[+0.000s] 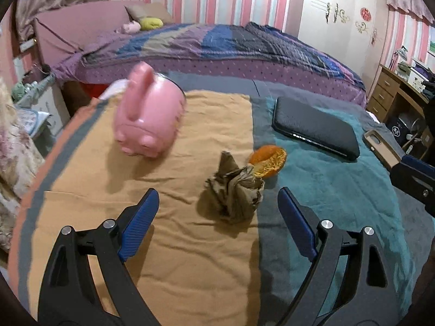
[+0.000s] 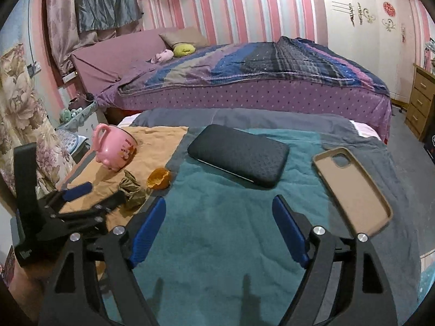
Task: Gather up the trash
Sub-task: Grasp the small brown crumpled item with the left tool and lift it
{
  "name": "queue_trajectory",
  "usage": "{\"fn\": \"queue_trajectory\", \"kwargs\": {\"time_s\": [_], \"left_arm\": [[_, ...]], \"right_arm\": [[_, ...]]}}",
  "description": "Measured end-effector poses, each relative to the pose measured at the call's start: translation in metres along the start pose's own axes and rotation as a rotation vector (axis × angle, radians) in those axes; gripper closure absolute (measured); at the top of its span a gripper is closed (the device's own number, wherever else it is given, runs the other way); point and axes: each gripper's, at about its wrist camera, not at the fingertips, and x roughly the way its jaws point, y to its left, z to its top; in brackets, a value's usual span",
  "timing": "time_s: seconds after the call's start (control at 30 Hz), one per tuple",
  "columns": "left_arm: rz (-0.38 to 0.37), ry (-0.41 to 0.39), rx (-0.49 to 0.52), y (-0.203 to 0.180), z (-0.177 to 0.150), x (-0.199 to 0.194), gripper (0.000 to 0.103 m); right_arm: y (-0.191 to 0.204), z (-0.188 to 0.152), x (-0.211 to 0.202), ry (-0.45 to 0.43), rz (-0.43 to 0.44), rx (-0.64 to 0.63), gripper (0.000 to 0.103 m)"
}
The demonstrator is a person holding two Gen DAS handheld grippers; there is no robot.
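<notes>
Both grippers have their jaws wide apart, and nothing is between the blue pads. Seen from its own camera, the left gripper (image 1: pixel 218 199) hangs over the table, and the crumpled brown paper (image 1: pixel 233 190) sits just in front of its fingers, a little closer to the right finger. It does not touch either finger.

The crumpled brown paper lies on the tan cloth (image 1: pixel 136 217), right at the edge where the tan cloth meets the teal towel (image 1: pixel 339 203). Just behind the paper, and touching it or nearly so, is the orange peel (image 1: pixel 267 161). Further back and to the left of the paper lies the pink mug (image 1: pixel 148 116), tipped on its side on the tan cloth. Behind the paper and to the right is the black phone (image 1: pixel 315 129), lying flat on the teal towel.

The right gripper (image 2: pixel 218 205) hangs over the teal towel, well to the right of the paper. The phone case (image 2: pixel 352 190) lies open side up, even further right of the paper. Behind the table is a bed (image 2: pixel 272 81) with a purple cover.
</notes>
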Motion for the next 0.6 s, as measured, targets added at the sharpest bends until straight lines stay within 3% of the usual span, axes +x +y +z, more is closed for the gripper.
{"fn": "queue_trajectory", "kwargs": {"time_s": [0.07, 0.13, 0.2, 0.37, 0.5, 0.6], "left_arm": [[-0.009, 0.018, -0.012, -0.001, 0.002, 0.007, 0.03], [-0.024, 0.036, -0.014, -0.001, 0.006, 0.014, 0.053], [-0.041, 0.029, -0.018, 0.001, 0.011, 0.014, 0.064], [0.018, -0.069, -0.052, 0.024, 0.032, -0.01, 0.065], [0.079, -0.099, -0.063, 0.045, 0.039, -0.024, 0.065], [0.079, -0.099, -0.07, 0.053, 0.041, -0.024, 0.065]], "right_arm": [[0.003, 0.002, 0.009, 0.005, 0.015, 0.003, 0.024], [0.008, 0.004, 0.021, 0.017, 0.026, -0.001, 0.024], [0.014, 0.005, 0.029, 0.025, 0.03, -0.004, 0.024], [0.036, 0.01, 0.052, 0.04, 0.06, -0.01, 0.024], [0.055, 0.01, 0.069, 0.055, 0.07, -0.02, 0.024], [0.073, 0.011, 0.082, 0.062, 0.054, -0.041, 0.024]]}}
